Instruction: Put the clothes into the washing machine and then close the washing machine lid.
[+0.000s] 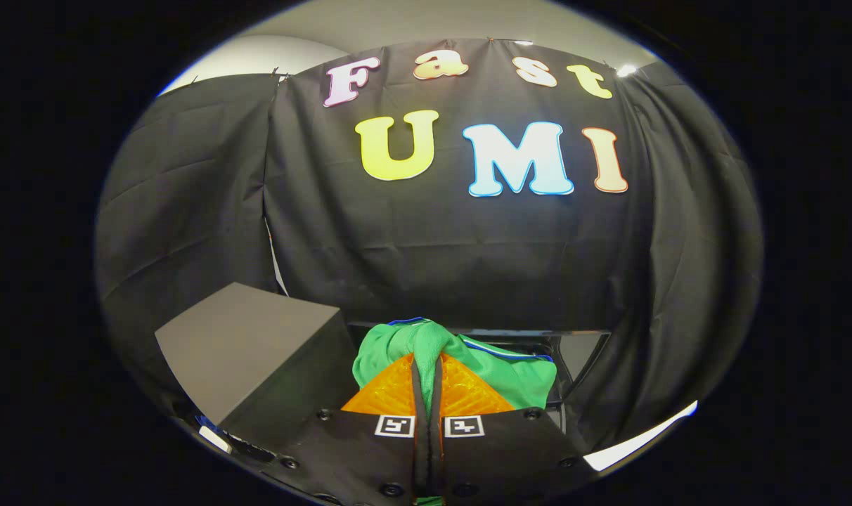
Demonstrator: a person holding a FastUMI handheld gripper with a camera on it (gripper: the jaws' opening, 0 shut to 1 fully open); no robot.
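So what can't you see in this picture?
- Gripper view: most of the green garment is bunched up, and the hand-held gripper, shut on it, covers its lower part, so what kind of clothing it is cannot be told.
- The washing machine's opening sits behind the garment; its inside is hidden.
- The dark box beside the fingers is cut off low down, where the gripper's body covers it.
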